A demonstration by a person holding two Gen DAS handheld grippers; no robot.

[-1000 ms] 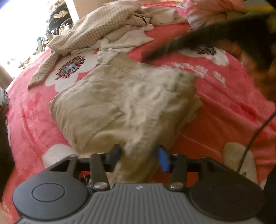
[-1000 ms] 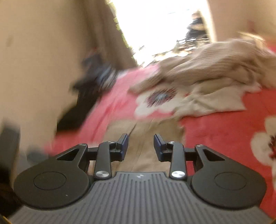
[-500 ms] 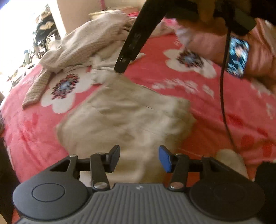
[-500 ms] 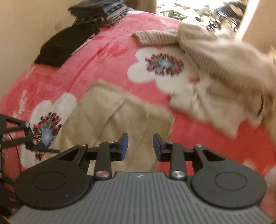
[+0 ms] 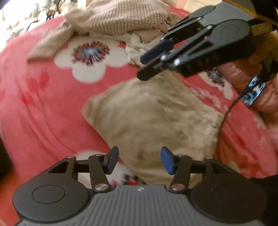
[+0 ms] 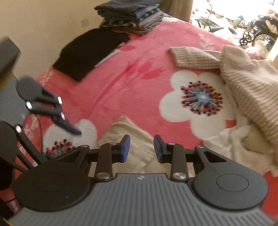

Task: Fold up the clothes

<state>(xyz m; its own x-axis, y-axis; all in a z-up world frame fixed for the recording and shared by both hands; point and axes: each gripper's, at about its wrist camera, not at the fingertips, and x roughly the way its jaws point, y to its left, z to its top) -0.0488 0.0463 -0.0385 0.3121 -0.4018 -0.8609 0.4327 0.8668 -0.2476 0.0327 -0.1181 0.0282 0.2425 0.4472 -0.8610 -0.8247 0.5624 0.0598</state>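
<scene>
One folded beige garment [image 5: 152, 118] lies flat near the middle of the bed [image 5: 43, 97], a thick, roughly rectangular bundle with a seam line across its top and slightly ragged, soft edges. Its near end sits just under the left claw [image 5: 138, 160], whose blue-padded jaws stand apart with nothing between them. The right claw [image 6: 141, 147] hovers over the garment's far corner, also apart and empty, though its gap is narrower; in the left wrist view it reaches in from the upper right.

Beyond the garment sits a loose heap of unfolded clothes: one waffle-knit beige sweater [image 6: 243, 76] with a sleeve stretched out, and cream fabric [image 6: 234, 144] crumpled beneath it, touching the sweater and near the folded garment's far edge. Well apart, by the wall [image 6: 34, 26], lie one flat black garment [image 6: 90, 52] and one stack of dark folded clothes [image 6: 132, 15].

The pink floral blanket shows bare stretches to the left of the folded garment and between it and the black garment. A person's hand [image 5: 257, 57] grips the right claw's handle; a dark cable [image 5: 225, 113] trails from it across the garment's right edge.
</scene>
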